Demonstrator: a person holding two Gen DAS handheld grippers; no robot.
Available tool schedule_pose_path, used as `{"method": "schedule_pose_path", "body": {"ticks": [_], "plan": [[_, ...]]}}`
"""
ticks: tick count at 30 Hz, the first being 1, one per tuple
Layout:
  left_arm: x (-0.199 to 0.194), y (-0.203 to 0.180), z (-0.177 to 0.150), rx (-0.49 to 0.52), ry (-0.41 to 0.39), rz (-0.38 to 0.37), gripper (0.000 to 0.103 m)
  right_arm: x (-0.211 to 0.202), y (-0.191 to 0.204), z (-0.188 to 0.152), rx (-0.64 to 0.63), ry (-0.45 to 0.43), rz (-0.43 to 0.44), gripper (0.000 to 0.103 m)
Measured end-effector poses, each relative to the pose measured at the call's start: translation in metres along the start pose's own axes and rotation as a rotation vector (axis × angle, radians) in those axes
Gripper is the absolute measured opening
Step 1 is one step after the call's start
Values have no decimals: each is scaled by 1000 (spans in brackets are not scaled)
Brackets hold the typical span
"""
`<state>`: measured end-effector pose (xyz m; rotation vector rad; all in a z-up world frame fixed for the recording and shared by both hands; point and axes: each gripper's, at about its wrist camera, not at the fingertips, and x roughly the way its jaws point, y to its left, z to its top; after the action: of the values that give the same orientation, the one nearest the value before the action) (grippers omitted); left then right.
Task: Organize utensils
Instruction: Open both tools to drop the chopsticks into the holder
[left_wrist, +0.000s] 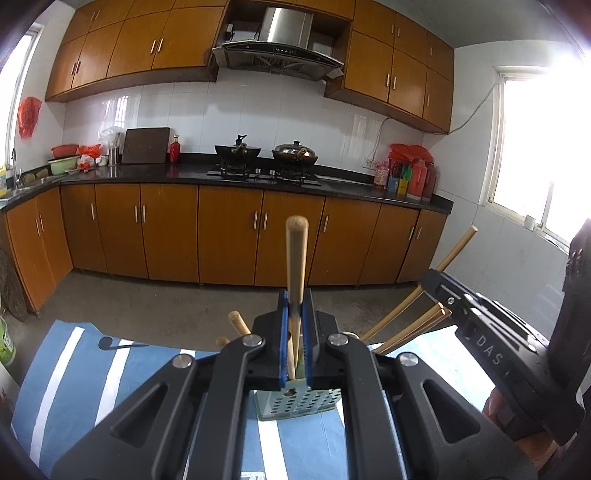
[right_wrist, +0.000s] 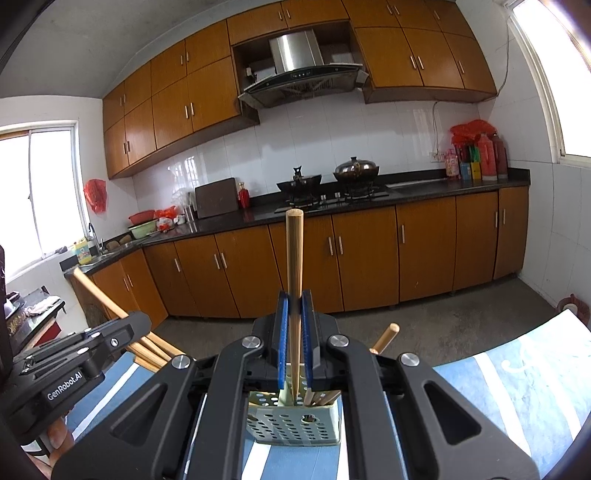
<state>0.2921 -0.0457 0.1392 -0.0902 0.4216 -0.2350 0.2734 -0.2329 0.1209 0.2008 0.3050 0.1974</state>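
A grey-green perforated utensil holder (left_wrist: 297, 404) stands on the blue striped cloth (left_wrist: 74, 365); it also shows in the right wrist view (right_wrist: 293, 424). My left gripper (left_wrist: 295, 306) is shut on an upright wooden chopstick (left_wrist: 296, 258) whose lower end reaches into the holder. My right gripper (right_wrist: 294, 310) is shut on another upright wooden chopstick (right_wrist: 294, 258), its tip inside the holder. Several more chopsticks (left_wrist: 413, 325) lean out of the holder. The right gripper's body (left_wrist: 491, 343) shows at the right of the left wrist view.
A kitchen counter (left_wrist: 192, 173) with a gas stove, two woks (left_wrist: 295, 153) and bottles runs along the far wall above wooden cabinets. A sink (right_wrist: 110, 251) sits at the left corner. Concrete floor lies between the table and the cabinets.
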Motion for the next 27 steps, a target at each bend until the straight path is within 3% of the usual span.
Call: {"method": "schedule_pose_path", "body": {"ticks": [5,15,24,26,27], "plan": [[-1,1,3,-22,0,-30,8,4,-2,1,5,9,6,8],[13,-1,1,-16,13,-9,8,9,-5,-1,9,16,8,8],[15,0,-4,-28,-26,11,8,8,-9,-4,22,30,23,8],[14,2,-5,-38,-25,15,16,5,-12,-4,26,32,21,15],[14,3,-4,-43,-22,14,31,3,-13,-4,28,30,16,23]]}}
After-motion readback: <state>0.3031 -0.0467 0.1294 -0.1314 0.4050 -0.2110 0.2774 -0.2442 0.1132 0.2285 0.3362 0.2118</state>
